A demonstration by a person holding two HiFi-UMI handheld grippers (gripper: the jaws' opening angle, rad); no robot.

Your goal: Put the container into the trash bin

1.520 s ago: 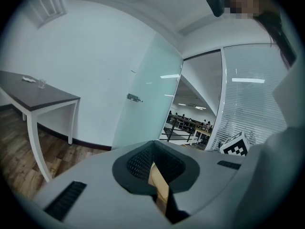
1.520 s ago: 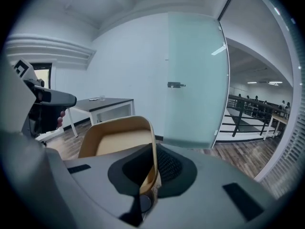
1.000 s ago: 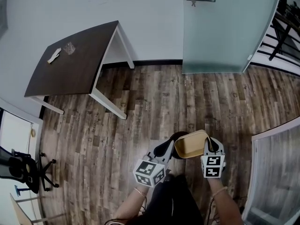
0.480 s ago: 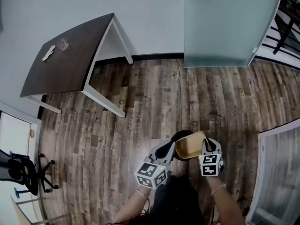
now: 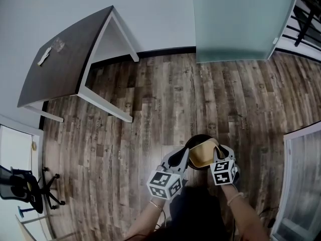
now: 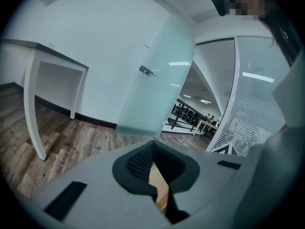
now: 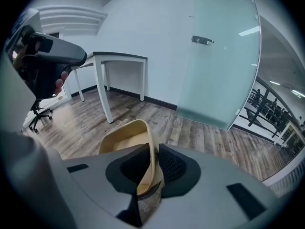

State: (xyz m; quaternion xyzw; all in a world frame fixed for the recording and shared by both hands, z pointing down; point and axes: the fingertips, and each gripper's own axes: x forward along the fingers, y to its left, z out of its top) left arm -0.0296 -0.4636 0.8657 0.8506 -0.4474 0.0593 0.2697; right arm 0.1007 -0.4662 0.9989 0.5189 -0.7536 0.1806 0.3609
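Observation:
A tan, shallow container (image 5: 203,154) hangs tilted between my two grippers, right over the round black trash bin (image 5: 198,137) on the wood floor. My left gripper (image 5: 184,157) grips its left rim; in the left gripper view a tan sliver of the container (image 6: 159,187) sits pinched between the dark pads of the left gripper (image 6: 153,163). My right gripper (image 5: 216,152) is on the right rim. In the right gripper view the container (image 7: 126,137) has its wall between the jaws of the right gripper (image 7: 153,168), which are opening, with a small gap showing beside the wall.
A dark-topped table (image 5: 55,69) with white legs stands at the far left with small items on it. A frosted glass door (image 5: 235,19) is ahead, a glass partition (image 5: 306,185) at the right, an office chair (image 5: 25,190) at the lower left.
Both grippers have sunk with the container, which now sits lower over the bin's mouth and covers more of it.

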